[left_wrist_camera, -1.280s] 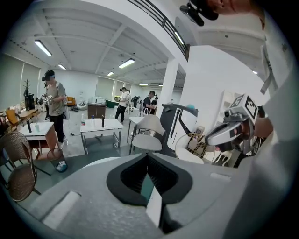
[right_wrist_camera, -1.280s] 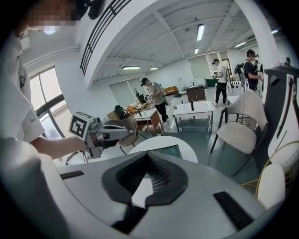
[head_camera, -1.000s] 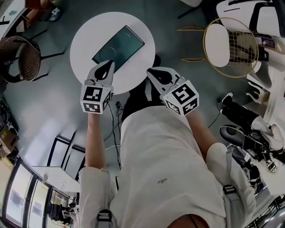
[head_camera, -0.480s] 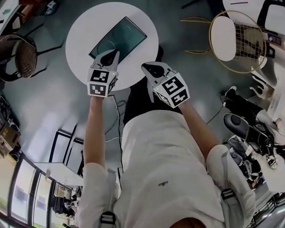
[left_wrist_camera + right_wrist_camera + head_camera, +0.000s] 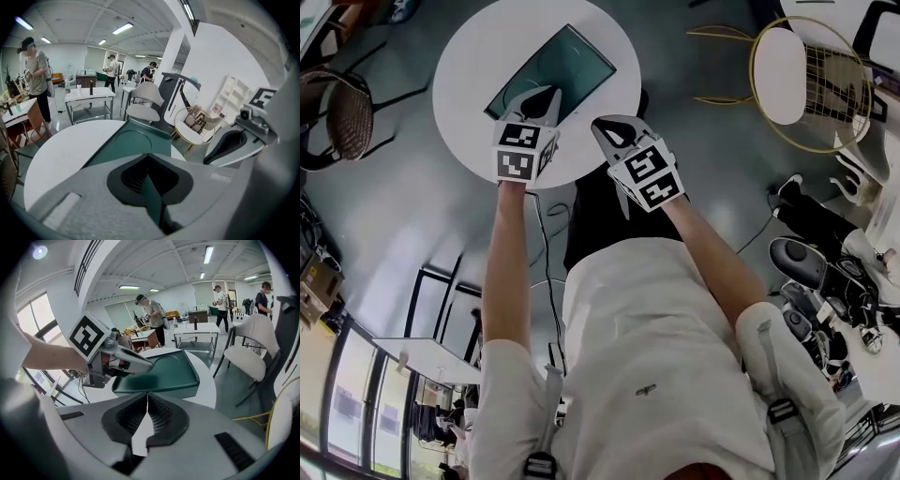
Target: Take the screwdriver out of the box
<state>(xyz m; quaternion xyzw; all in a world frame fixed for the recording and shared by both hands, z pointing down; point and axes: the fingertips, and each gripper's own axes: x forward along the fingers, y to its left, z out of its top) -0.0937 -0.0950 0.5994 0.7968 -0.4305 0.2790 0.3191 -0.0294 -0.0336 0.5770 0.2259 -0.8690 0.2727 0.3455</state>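
A dark green box (image 5: 555,67) lies flat on a round white table (image 5: 469,89) with its lid down, so no screwdriver shows. My left gripper (image 5: 547,94) is shut, and its tips reach over the box's near edge. In the left gripper view the box (image 5: 140,138) lies right beyond the closed jaws (image 5: 149,157). My right gripper (image 5: 602,127) is shut and empty, hanging over the table's near right rim, a little short of the box (image 5: 161,371). The right gripper view shows the left gripper (image 5: 133,363) beside the box.
A gold wire chair (image 5: 797,80) stands to the right of the table and a wicker chair (image 5: 337,112) to the left. Cables (image 5: 546,225) run on the floor below the table. Dark equipment (image 5: 806,267) sits at the right. People stand by far tables (image 5: 89,96).
Both grippers have moved forward toward the box. The left gripper's tips now overlap its near edge, and the right gripper has come over the table rim. Both stayed shut.
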